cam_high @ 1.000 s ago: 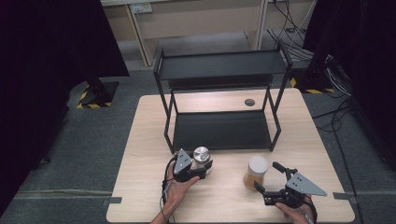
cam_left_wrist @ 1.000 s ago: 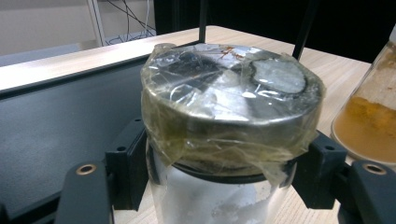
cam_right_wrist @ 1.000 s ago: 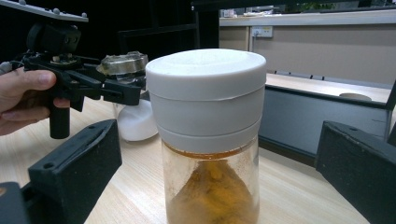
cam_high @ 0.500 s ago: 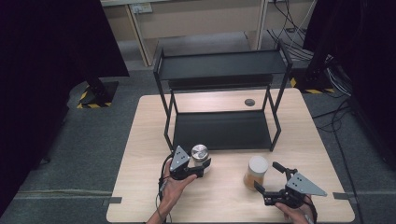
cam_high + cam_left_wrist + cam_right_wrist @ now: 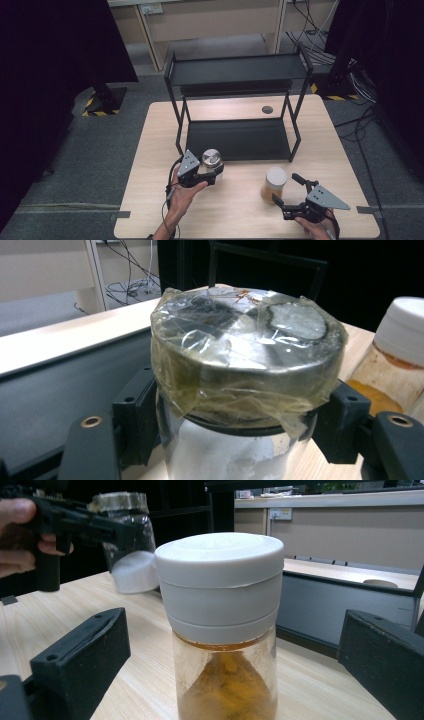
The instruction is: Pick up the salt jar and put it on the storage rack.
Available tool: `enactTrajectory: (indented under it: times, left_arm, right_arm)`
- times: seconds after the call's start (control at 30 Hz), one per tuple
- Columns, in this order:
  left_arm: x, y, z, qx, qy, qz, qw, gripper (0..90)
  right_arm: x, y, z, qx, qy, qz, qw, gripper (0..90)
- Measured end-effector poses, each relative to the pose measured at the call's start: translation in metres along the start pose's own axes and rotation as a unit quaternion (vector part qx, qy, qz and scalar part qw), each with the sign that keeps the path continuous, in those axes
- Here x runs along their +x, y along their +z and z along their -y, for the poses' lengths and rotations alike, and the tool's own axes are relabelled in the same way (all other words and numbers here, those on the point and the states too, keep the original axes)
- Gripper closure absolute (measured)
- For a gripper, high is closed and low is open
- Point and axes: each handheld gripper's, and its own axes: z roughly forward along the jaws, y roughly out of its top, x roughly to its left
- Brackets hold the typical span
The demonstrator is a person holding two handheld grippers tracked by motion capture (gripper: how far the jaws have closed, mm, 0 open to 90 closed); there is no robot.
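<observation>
Overall, I see a pale wooden tabletop carrying a black metal two-tier rack at its far half. Rack's lower shelf sits bare, straight ahead of both my hands.

Left hand-held gripper pinches a clear glass jar with a plastic-wrapped metal lid, jaws clamped on the neck just under the lid, jar upright, long axis vertical. White powder fills its lower part. It is held just in front of the lower shelf's near edge, slightly left of centre. My judgement: the coming move is forward onto that shelf, and the left hand is the nearer one.

Right hand-held gripper stands spread, jaws either side of, and short of, a clear jar with a white plastic screw lid. That jar stands on the tabletop, orange-brown powder heaped inside, not gripped.

Small dark round disc lies on the tabletop behind the rack.
</observation>
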Motion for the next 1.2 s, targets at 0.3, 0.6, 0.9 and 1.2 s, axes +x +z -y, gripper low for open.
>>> enactTrajectory:
  times: [0.3, 0.6, 0.9, 1.2]
  left_arm:
    - [0.007, -0.007, -0.025, -0.001, 0.003, 0.005, 1.0, 31.1]
    - [0.017, -0.015, -0.059, 0.001, 0.001, 0.013, 0.9999, 31.1]
    - [0.025, -0.022, -0.098, -0.001, 0.006, 0.019, 0.9998, 31.1]
    - [0.031, -0.029, -0.133, 0.002, 0.01, 0.026, 0.9996, 31.1]
  right_arm:
    - [0.0, 0.0, 0.0, -0.001, 0.001, 0.0, 1.0, 0.8]
    - [0.0, 0.0, 0.0, -0.001, 0.002, 0.0, 1.0, 0.8]
    - [0.0, 0.0, 0.0, -0.001, 0.002, 0.0, 1.0, 0.8]
    - [0.0, 0.0, 0.0, -0.001, 0.002, 0.0, 1.0, 0.8]
